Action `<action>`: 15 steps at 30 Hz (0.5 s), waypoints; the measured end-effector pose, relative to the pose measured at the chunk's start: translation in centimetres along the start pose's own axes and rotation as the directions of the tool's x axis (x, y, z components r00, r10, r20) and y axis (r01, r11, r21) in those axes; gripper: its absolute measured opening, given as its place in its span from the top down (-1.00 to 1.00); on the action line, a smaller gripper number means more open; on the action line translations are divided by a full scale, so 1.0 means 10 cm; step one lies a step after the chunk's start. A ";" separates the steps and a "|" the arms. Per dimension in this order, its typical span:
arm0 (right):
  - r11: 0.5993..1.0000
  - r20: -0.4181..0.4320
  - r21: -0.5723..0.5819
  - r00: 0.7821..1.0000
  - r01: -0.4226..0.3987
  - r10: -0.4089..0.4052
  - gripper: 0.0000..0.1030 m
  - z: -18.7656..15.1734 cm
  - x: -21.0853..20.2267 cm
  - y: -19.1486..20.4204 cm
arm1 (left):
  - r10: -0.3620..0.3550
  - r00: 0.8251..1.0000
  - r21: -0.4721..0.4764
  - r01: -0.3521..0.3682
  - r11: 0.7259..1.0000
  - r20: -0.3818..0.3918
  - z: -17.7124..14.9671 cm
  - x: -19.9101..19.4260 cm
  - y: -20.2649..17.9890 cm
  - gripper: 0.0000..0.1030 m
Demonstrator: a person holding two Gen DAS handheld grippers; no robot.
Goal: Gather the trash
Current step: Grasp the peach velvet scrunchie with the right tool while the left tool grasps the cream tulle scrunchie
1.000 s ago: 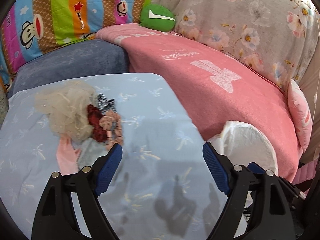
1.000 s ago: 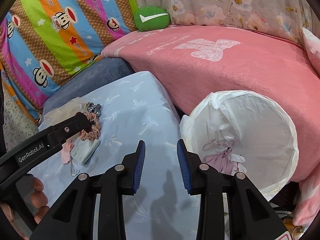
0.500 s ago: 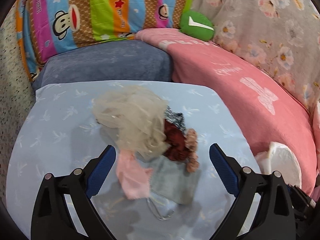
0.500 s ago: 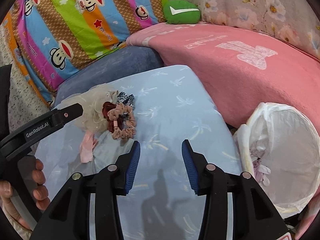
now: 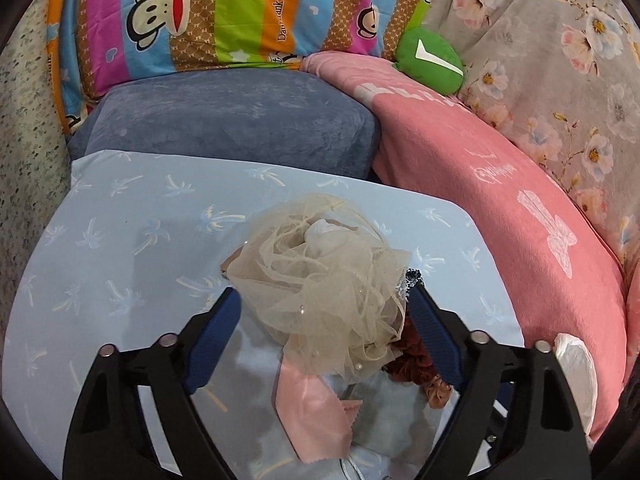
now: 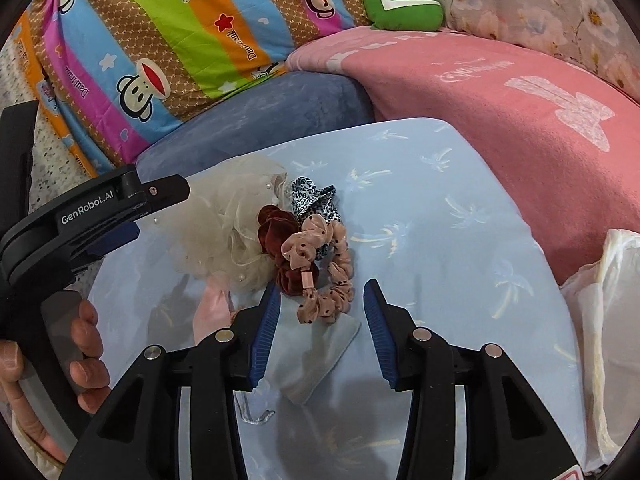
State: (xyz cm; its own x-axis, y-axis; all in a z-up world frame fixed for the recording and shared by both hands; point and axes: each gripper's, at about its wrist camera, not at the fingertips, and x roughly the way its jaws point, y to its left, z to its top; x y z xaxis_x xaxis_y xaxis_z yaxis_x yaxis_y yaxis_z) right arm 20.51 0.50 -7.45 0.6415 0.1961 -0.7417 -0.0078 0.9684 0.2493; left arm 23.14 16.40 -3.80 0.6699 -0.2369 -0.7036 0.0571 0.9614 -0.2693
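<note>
Both grippers have swung from the lined bin (now at 3 o'clock) onto the heap: the left gripper straddles the cream tulle bundle wide-fingered, the right gripper brackets the pink scrunchie half-open, so grasping looks imminent.

left tool: black plastic frame, ribbed blue pads, round silver screws, white "GenRobot.AI" lettering | right tool: same black frame, blue ridged pads, silver screws, red mark at 5 o'clock | hand: bare skin, at 8 o'clock on a grey handle
</note>
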 end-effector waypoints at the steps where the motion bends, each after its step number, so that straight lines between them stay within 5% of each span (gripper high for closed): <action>1: 1.000 -0.005 0.000 1.000 -0.001 0.001 0.16 0.01 0.04 0.03 | -0.005 1.000 0.002 0.005 1.000 -0.007 0.01 0.02 0.00 -0.40; 6: 1.000 -0.034 -0.010 0.999 0.000 0.000 0.28 0.00 0.24 0.09 | -0.026 0.999 0.023 0.027 0.999 -0.030 0.02 0.12 -0.03 0.34; 8: 1.000 -0.049 -0.011 0.999 -0.004 0.003 0.63 -0.01 0.30 0.08 | -0.036 0.999 0.032 0.037 0.999 -0.040 0.01 0.13 -0.04 0.70; 10: 1.000 -0.062 -0.008 0.998 -0.007 0.007 0.88 -0.02 0.34 0.07 | -0.044 0.999 0.039 0.046 0.998 -0.031 0.01 0.10 -0.04 0.83; 15: 1.000 -0.026 -0.014 1.000 0.000 0.000 0.88 -0.03 0.19 0.07 | -0.057 0.998 0.056 0.057 0.997 -0.003 0.05 -0.05 -0.09 0.89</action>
State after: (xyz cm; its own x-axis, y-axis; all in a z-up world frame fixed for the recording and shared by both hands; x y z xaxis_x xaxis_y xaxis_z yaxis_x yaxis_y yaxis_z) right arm 21.54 1.56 -8.87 0.6212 0.1999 -0.7578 -0.0188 0.9705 0.2405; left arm 23.12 15.70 -2.91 0.6632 -0.2913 -0.6894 0.1366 0.9528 -0.2713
